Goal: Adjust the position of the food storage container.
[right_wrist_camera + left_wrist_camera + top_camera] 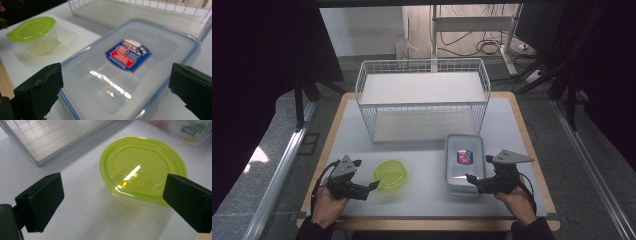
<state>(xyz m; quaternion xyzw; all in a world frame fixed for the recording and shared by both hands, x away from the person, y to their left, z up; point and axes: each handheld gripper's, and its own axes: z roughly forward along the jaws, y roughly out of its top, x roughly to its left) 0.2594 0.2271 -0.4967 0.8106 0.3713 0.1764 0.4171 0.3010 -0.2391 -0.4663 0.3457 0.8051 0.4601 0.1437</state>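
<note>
Left gripper (373,186) jaws open, aimed at green tub (390,174) on the surface, just beside it, not touching. Right gripper (471,179) jaws open wide at near end of clear box (465,161), no grip. Box sits right of tub, both in front of wire basket (422,102).

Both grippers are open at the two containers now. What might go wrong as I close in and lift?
1. The left gripper straddles the green-lidded tub near its front edge; a light, clear tub may skid or tip when pinched.
2. The right gripper faces the clear box at its wide near end; the jaws look barely wider, so a pad could ride onto the lid.
3. The wire basket stands close behind; a pushed box may hit it.
</note>
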